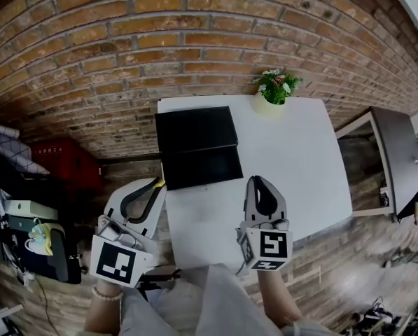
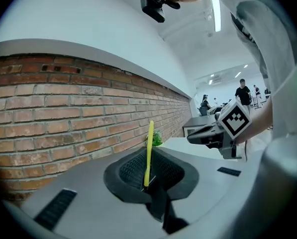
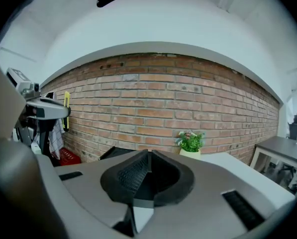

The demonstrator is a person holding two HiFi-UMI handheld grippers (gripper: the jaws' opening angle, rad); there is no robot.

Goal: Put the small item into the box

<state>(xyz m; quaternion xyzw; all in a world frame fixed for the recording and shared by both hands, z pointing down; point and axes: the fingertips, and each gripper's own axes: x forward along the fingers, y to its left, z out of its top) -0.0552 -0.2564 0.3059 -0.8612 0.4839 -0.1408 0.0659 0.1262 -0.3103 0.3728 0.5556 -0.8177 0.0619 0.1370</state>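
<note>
A thin yellow strip (image 2: 149,153) stands upright, pinched in my left gripper (image 2: 148,180), which is shut on it. In the head view the left gripper (image 1: 157,183) hangs just off the white table's (image 1: 300,159) left front corner, with the yellow strip (image 1: 158,183) at its tip. The black box (image 1: 198,148) lies open on the table's left half, just beyond that gripper. My right gripper (image 1: 259,182) is shut and holds nothing, over the table's front edge to the right of the box. In the right gripper view its jaws (image 3: 148,173) meet, and the box (image 3: 113,153) shows low on the left.
A small potted plant (image 1: 276,89) stands at the table's far edge against the brick wall (image 1: 159,40). A red crate (image 1: 63,161) sits on the floor at the left, with clutter beside it. A dark desk (image 1: 398,156) stands to the right.
</note>
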